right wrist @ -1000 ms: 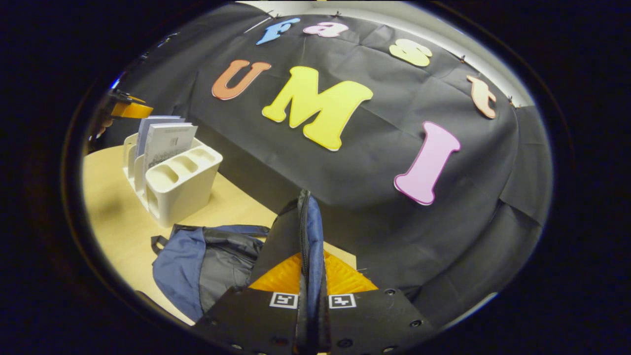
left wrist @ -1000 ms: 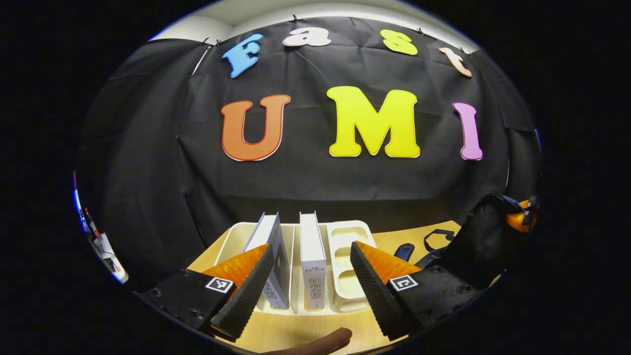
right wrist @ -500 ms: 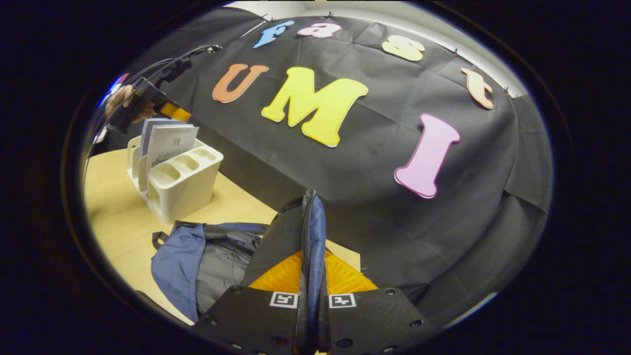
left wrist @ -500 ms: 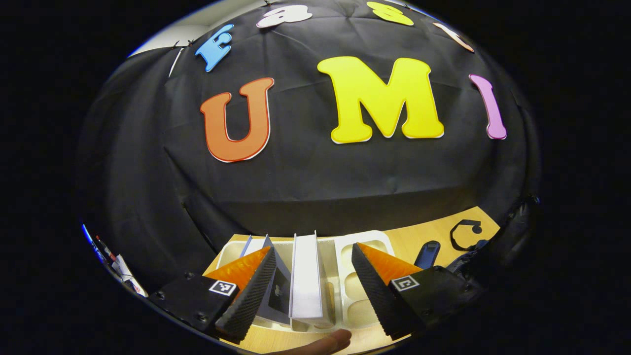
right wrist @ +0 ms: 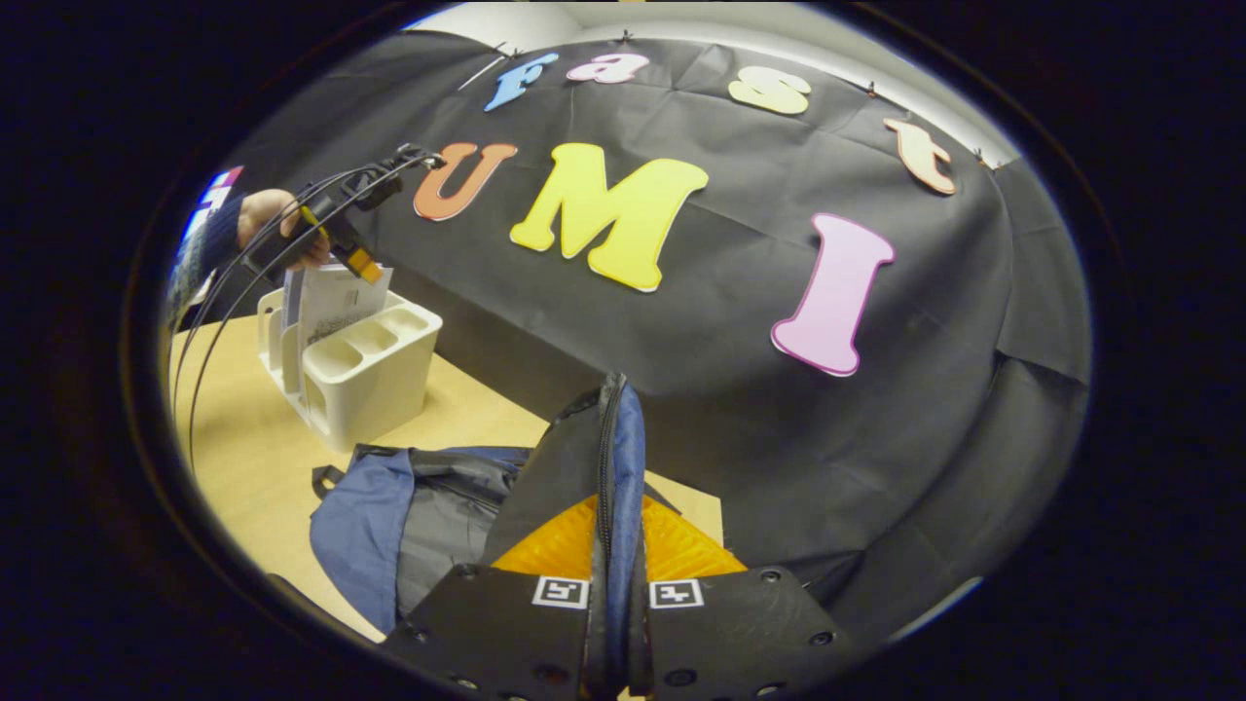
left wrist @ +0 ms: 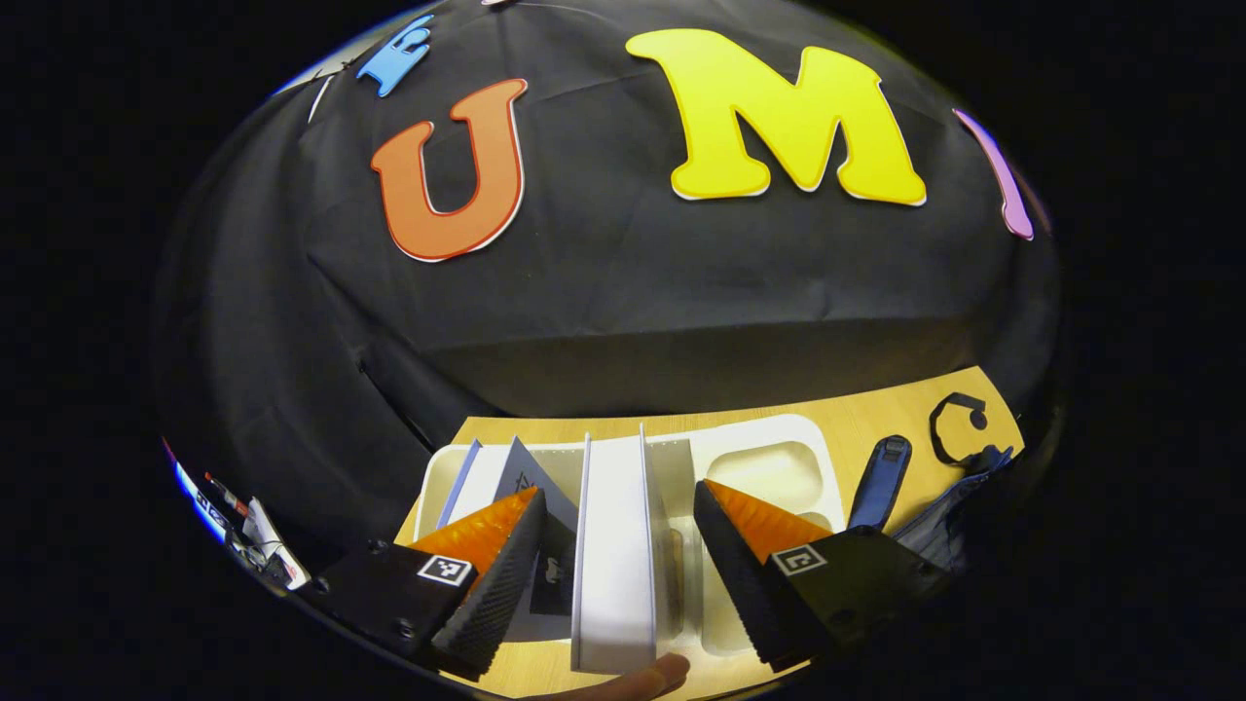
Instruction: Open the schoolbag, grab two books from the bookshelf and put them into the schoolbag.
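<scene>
A white bookshelf (left wrist: 779, 438) holds two upright books. My left gripper (left wrist: 618, 492) is open and straddles the white book (left wrist: 613, 565), with a gap on each side. A second book (left wrist: 516, 477) leans just behind the left finger. In the right gripper view, my right gripper (right wrist: 611, 438) is shut on the zipper edge of the blue and grey schoolbag (right wrist: 389, 516) and holds that flap up. The same view shows the bookshelf (right wrist: 375, 375) at left, with the left gripper (right wrist: 355, 255) and a hand (right wrist: 263, 214) above its books (right wrist: 336, 297).
The bag's blue strap (left wrist: 881, 477) and a black loop (left wrist: 959, 424) lie on the wooden table (left wrist: 876, 409) right of the shelf. Cables (right wrist: 243, 273) hang from the left gripper. A fingertip (left wrist: 633, 677) shows at the bottom edge. The black cloth wall stands close behind the shelf.
My left gripper has tilted down and moved in over the shelf, so the white book now stands deeper between its fingers. The right gripper still holds the bag's flap.
</scene>
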`<state>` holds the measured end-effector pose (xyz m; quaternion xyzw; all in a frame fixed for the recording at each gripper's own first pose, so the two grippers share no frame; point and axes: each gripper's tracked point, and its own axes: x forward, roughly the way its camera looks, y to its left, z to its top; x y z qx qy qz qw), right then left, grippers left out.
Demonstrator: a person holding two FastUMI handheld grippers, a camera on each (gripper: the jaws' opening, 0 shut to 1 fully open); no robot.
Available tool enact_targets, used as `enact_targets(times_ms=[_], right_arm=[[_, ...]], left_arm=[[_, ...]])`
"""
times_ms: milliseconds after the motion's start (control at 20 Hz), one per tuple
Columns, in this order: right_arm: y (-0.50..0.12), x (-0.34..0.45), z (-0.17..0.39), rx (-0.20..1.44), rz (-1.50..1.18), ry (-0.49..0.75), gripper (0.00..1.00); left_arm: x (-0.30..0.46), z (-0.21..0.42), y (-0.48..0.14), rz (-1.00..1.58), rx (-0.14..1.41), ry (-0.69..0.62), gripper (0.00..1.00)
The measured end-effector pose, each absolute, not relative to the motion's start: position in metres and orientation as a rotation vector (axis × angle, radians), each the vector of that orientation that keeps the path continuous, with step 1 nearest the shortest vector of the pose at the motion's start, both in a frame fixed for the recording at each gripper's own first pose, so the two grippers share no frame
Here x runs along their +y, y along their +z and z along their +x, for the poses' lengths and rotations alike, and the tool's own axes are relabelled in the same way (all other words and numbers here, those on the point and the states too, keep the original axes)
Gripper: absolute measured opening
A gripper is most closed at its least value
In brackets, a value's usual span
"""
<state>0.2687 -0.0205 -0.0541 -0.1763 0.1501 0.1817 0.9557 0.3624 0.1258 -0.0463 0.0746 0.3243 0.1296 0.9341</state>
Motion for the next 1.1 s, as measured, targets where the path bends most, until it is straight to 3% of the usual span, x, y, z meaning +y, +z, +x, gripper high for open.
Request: enact_targets(times_ms=[50, 250, 400, 600, 650, 750, 800, 850, 900, 1050, 1100], right_arm=[[-0.055, -0.019, 0.269, 0.305, -0.350, 0.373, 0.08], [-0.060, -0.020, 0.270, 0.307, -0.322, 0.381, 0.08], [-0.065, -0.022, 0.269, 0.307, -0.318, 0.383, 0.08], [-0.072, -0.025, 0.268, 0.313, -0.305, 0.381, 0.04], [-0.072, -0.025, 0.269, 0.311, -0.302, 0.380, 0.08], [-0.076, -0.024, 0.267, 0.316, -0.286, 0.386, 0.04], [-0.077, -0.024, 0.267, 0.317, -0.280, 0.387, 0.04], [-0.078, -0.024, 0.267, 0.316, -0.279, 0.386, 0.08], [-0.080, -0.025, 0.267, 0.315, -0.279, 0.387, 0.08], [-0.082, -0.025, 0.269, 0.318, -0.267, 0.392, 0.04], [-0.082, -0.026, 0.269, 0.318, -0.265, 0.390, 0.08]], left_arm=[[0.127, 0.360, -0.053, 0.163, 0.705, 0.268, 0.94], [0.118, 0.358, -0.070, 0.144, 0.848, 0.231, 0.91], [0.125, 0.356, -0.083, 0.155, 0.938, 0.227, 0.73], [0.117, 0.360, -0.093, 0.143, 0.976, 0.158, 0.59], [0.113, 0.362, -0.094, 0.129, 0.972, 0.139, 0.52], [0.109, 0.353, -0.094, 0.119, 1.003, 0.129, 0.56], [0.105, 0.351, -0.094, 0.106, 1.003, 0.118, 0.50], [0.102, 0.348, -0.092, 0.095, 1.008, 0.121, 0.49], [0.102, 0.344, -0.091, 0.086, 1.010, 0.128, 0.51], [0.098, 0.327, -0.088, 0.055, 1.028, 0.129, 0.46], [0.099, 0.323, -0.084, 0.047, 1.018, 0.142, 0.46]])
